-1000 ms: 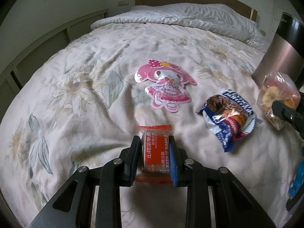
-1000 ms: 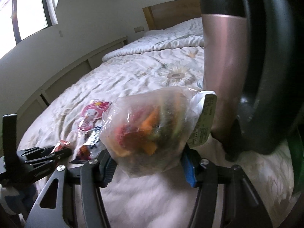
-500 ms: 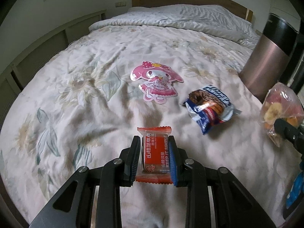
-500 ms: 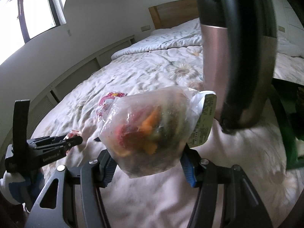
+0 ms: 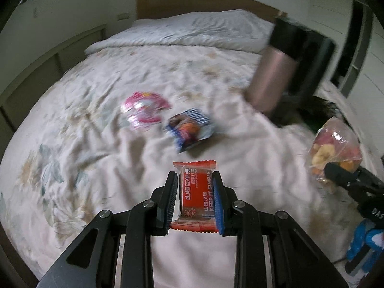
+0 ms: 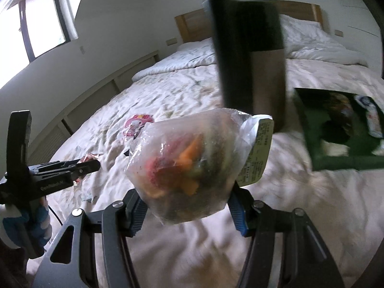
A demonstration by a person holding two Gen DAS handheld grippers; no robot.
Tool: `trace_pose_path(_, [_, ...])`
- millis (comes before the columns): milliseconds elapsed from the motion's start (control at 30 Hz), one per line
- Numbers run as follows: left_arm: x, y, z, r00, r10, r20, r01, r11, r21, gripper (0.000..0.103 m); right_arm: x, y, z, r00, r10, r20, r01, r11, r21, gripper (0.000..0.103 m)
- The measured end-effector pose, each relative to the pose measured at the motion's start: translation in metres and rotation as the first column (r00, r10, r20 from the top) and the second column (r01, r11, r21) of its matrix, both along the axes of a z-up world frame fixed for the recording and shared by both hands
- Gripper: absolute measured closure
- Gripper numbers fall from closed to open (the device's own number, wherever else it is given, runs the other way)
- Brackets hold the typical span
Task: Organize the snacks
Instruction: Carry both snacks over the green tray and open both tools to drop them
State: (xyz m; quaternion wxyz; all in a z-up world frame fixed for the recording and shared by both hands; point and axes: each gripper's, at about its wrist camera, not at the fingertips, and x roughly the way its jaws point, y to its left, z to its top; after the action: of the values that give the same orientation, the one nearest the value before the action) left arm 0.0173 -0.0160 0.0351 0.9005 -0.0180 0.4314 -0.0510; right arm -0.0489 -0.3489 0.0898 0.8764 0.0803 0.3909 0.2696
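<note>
My left gripper (image 5: pixel 195 180) is shut on an orange snack bar (image 5: pixel 196 196), held above the bed. My right gripper (image 6: pixel 189 206) is shut on a clear bag of dried fruit (image 6: pixel 187 170); the bag also shows at the right of the left wrist view (image 5: pixel 333 148). A pink character packet (image 5: pixel 145 109) and a blue snack packet (image 5: pixel 189 129) lie on the floral quilt (image 5: pixel 96 144). The left gripper shows at the left of the right wrist view (image 6: pixel 72 168). A green box (image 6: pixel 340 129) with snacks in it lies on the bed at right.
A tall rose-gold and black flask (image 5: pixel 283 72) stands on the bed right of the packets, close behind the fruit bag in the right wrist view (image 6: pixel 249 55). The wooden headboard (image 5: pixel 192 2) and pillows are at the far end.
Both grippers have pulled back and up with their snacks. The packets on the quilt look farther away, and the green box has come into the right wrist view.
</note>
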Motion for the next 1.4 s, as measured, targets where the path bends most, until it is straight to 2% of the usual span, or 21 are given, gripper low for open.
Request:
trace_pose_path(300, [-0.011, -0.072, 0.038, 0.987, -0.153, 0.054, 0.154, 0.988, -0.006, 0.079, -0.024, -0.079, 0.028, 0.989, -0.136, 0.052, 0.136, 0.991, -0.009, 0.047])
trace_pose_path(500, [-0.011, -0.129, 0.051, 0.962, -0.266, 0.063, 0.266, 0.964, -0.001, 0.079, -0.031, -0.135, 0.045, 0.967, -0.237, 0.097, 0.240, 0.970, -0.027, 0.047])
trace_pose_path(700, [-0.008, -0.168, 0.056, 0.943, -0.327, 0.062, 0.329, 0.944, -0.008, 0.079, -0.032, -0.185, 0.054, 0.942, -0.312, 0.128, 0.321, 0.945, -0.057, 0.047])
trace_pose_path(1000, [0.011, -0.229, 0.056, 0.911, -0.409, 0.054, 0.411, 0.912, -0.017, 0.079, -0.013, -0.240, 0.057, 0.907, -0.384, 0.170, 0.404, 0.909, -0.105, 0.047])
trace_pose_path(1400, [0.058, -0.315, 0.052, 0.866, -0.496, 0.060, 0.498, 0.867, -0.011, 0.079, 0.042, -0.284, 0.051, 0.894, -0.395, 0.214, 0.434, 0.882, -0.184, 0.047])
